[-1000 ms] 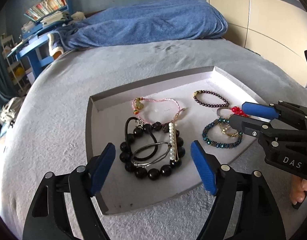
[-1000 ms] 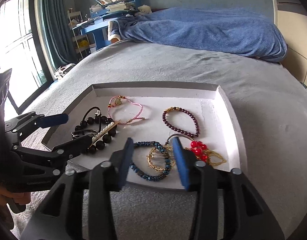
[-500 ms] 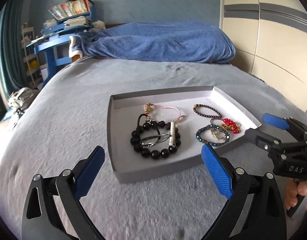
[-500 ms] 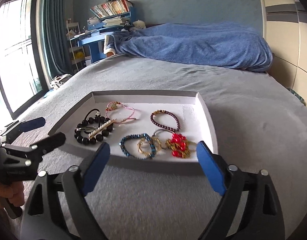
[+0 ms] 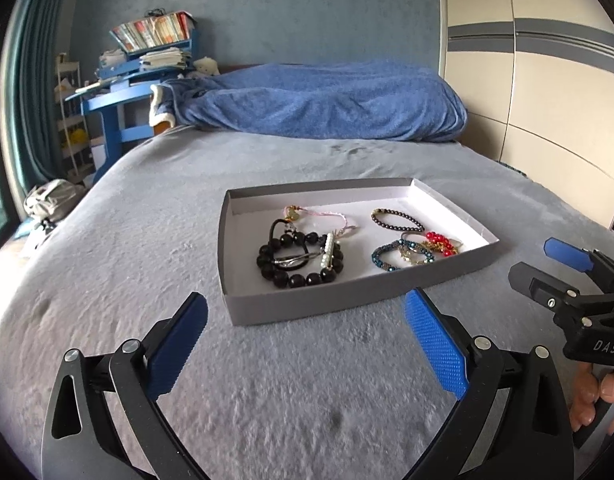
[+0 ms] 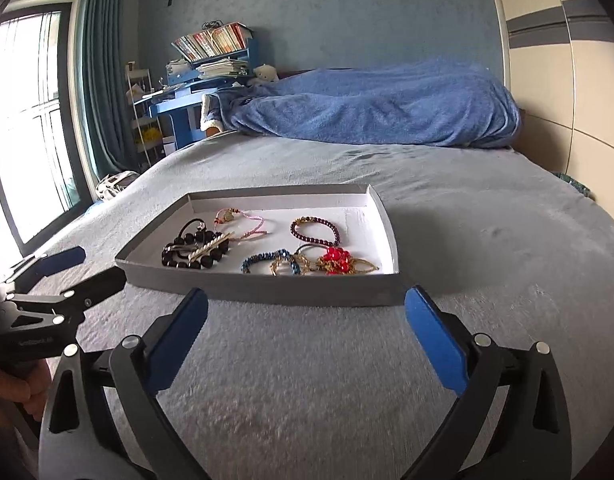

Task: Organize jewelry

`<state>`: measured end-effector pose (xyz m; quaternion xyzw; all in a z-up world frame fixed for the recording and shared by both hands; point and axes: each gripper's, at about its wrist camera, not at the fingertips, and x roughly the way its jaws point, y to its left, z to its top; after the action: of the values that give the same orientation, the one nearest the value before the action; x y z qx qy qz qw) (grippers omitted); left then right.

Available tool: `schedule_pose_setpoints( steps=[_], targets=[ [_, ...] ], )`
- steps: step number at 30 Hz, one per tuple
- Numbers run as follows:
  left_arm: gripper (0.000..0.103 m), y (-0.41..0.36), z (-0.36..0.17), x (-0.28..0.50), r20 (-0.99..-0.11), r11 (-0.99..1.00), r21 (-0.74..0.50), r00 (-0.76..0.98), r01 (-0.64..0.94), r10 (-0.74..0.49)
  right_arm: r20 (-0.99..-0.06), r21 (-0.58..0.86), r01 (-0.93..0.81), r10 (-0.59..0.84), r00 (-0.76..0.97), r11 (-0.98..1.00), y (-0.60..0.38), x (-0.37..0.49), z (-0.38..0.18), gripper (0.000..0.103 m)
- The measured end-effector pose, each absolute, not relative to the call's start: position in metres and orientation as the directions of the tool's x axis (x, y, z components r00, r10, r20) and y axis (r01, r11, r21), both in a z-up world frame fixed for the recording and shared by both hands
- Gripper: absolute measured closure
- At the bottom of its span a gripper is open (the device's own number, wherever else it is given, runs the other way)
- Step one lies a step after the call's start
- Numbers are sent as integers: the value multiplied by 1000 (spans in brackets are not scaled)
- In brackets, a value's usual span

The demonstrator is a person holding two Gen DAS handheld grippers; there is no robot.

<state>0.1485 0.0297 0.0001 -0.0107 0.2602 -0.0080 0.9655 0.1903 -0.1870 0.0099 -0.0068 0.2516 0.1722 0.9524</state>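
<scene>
A shallow grey tray (image 5: 327,307) (image 6: 267,290) lies on the grey bed. In it are a black bead bracelet (image 5: 295,276) (image 6: 179,259) with a pearl clip (image 5: 328,249), a pink cord bracelet (image 5: 319,212) (image 6: 247,220), a dark purple bead bracelet (image 5: 397,218) (image 6: 315,229), a teal bead bracelet (image 5: 387,254) (image 6: 263,260) and a red bead piece with gold chain (image 5: 441,240) (image 6: 337,259). My left gripper (image 5: 307,342) is open and empty, just short of the tray's near wall. My right gripper (image 6: 307,340) is open and empty, also short of the tray.
A rumpled blue blanket (image 5: 319,100) (image 6: 379,104) lies at the far end of the bed. A blue desk with books (image 5: 147,60) (image 6: 203,72) stands at the back left. A wardrobe (image 5: 547,80) is on the right, a window (image 6: 23,120) on the left.
Both grippers have pulled back from over the tray toward the near side of the bed. The right gripper's jaws have opened wide. The jewelry has not moved.
</scene>
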Motion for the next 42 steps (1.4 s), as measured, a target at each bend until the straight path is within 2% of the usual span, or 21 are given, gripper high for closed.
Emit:
schedule_pose_setpoints(
  steps=[15, 42],
  targets=[
    [5, 25, 1, 126, -456, 1000, 7, 890, 11, -6, -439, 33, -296, 280, 854, 955, -187, 169, 9, 6],
    [5, 29, 3, 124, -446, 1000, -8, 895, 2, -6, -426, 40, -306, 294, 856, 951, -188, 166, 10, 6]
  ],
)
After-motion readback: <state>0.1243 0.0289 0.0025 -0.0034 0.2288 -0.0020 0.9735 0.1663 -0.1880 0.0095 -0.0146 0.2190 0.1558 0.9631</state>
